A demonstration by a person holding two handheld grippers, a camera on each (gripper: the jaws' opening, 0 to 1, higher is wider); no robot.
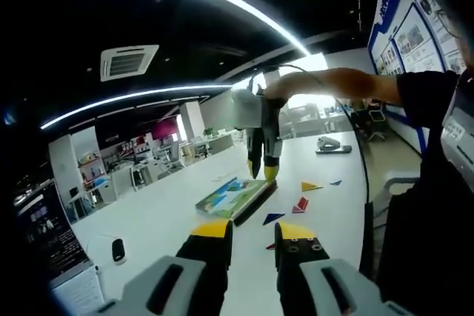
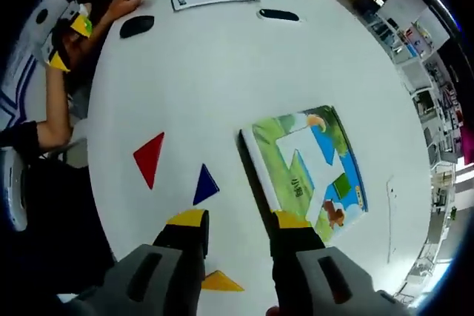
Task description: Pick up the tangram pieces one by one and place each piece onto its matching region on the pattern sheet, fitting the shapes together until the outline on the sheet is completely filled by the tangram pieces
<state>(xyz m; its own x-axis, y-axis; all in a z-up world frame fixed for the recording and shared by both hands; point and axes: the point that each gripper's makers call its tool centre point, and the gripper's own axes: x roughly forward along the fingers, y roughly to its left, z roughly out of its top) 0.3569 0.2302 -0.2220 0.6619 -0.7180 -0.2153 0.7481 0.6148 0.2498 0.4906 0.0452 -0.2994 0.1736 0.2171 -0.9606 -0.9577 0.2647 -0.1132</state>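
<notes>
Tangram pieces lie loose on the white desk [image 2: 222,57]: a red triangle [image 2: 150,158], a blue triangle [image 2: 205,184] and a yellow triangle [image 2: 220,282] sit apart from the pattern sheet [image 2: 307,168], which bears a white outline with some coloured regions inside. Right gripper [image 2: 235,221] hovers above the desk between blue triangle and sheet, jaws moderately parted and empty. Left gripper [image 1: 254,232] is raised near the desk edge, jaws narrowly parted, holding nothing. Recommended approach: lower the right gripper squarely over the blue triangle, pinch across its edges, lift cleanly, then rotate to match the region. Writing on the sheet is too small to read.
</notes>
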